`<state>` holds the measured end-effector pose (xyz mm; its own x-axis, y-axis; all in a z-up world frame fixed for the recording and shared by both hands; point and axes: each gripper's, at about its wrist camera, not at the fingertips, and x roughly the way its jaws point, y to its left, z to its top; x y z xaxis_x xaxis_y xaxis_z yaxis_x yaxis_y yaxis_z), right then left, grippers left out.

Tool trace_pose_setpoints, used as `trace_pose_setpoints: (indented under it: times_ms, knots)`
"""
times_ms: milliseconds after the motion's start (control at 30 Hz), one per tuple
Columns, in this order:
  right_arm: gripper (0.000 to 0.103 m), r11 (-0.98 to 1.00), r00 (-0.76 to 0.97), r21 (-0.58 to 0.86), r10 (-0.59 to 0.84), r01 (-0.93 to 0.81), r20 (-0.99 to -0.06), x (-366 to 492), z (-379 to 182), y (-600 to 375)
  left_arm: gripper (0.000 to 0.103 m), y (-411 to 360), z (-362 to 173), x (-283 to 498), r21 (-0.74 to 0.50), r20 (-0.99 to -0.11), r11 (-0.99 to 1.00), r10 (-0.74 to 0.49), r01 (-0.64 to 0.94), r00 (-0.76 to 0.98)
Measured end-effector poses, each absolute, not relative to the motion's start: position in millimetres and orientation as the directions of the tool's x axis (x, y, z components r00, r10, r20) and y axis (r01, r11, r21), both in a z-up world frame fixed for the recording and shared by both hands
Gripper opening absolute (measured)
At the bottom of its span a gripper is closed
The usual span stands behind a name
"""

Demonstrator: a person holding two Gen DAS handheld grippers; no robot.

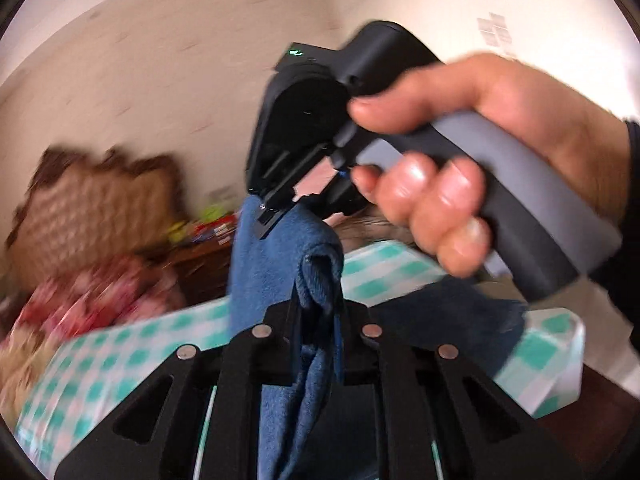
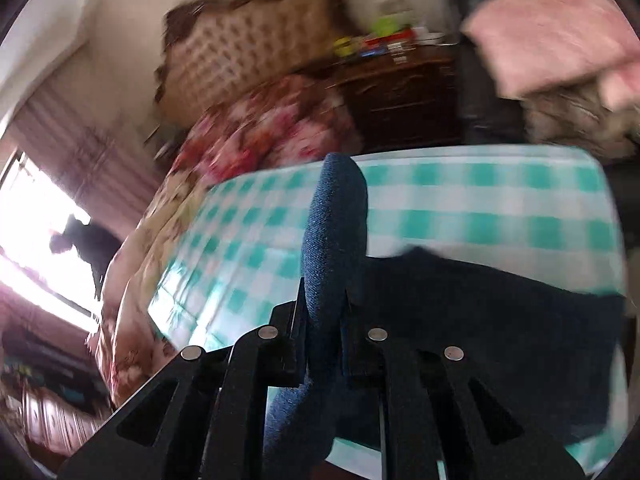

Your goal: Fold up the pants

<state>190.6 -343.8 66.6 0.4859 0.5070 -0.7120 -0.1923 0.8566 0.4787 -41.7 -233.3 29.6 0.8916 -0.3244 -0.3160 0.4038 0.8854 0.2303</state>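
The blue pants [image 1: 276,264] hang in the air above the table with the green-and-white checked cloth [image 1: 132,344]. My left gripper [image 1: 318,312] is shut on a fold of the pants. The right gripper [image 1: 276,216], held by a hand, shows in the left wrist view, shut on the upper edge of the same cloth. In the right wrist view my right gripper [image 2: 324,308] is shut on a fold of the pants [image 2: 336,216], and the rest of the dark pants [image 2: 500,320] lies on the checked cloth [image 2: 480,196]. Both views are blurred.
A bed with a flowered cover [image 2: 264,128] and a padded brown headboard [image 2: 240,48] stands behind the table. A dark wooden nightstand [image 2: 400,88] with small items is beside it. Pink pillows [image 2: 552,24] are at the right. A bright window [image 2: 36,240] is at the left.
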Motion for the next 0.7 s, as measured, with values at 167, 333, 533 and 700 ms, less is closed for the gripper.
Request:
trace_pose_setpoints:
  times_ms: [167,333,533,700]
  knots:
    - [0.013,0.859,0.443,0.509,0.481,-0.062,-0.757,187,-25,-446,0.012,-349,-52,-47,0.348,-0.416,0.79,-0.352,0.504,0.839]
    - [0.027,0.861,0.362,0.506,0.459,0.043,-0.812,192,-120,-484,0.043,-395,-130,-39,0.532,-0.478,0.685,-0.241,0.497,0.845]
    - [0.061,0.85,0.401,0.527,0.487,-0.012,-0.776,192,-110,-492,0.045,-399,-147,-36,0.598,-0.45,0.652,-0.208,0.466,0.868]
    - [0.055,0.869,0.363,0.494,0.47,-0.032,-0.804,212,-114,-494,0.015,-411,-151,-32,0.625,-0.447,0.626,-0.201,0.465,0.872]
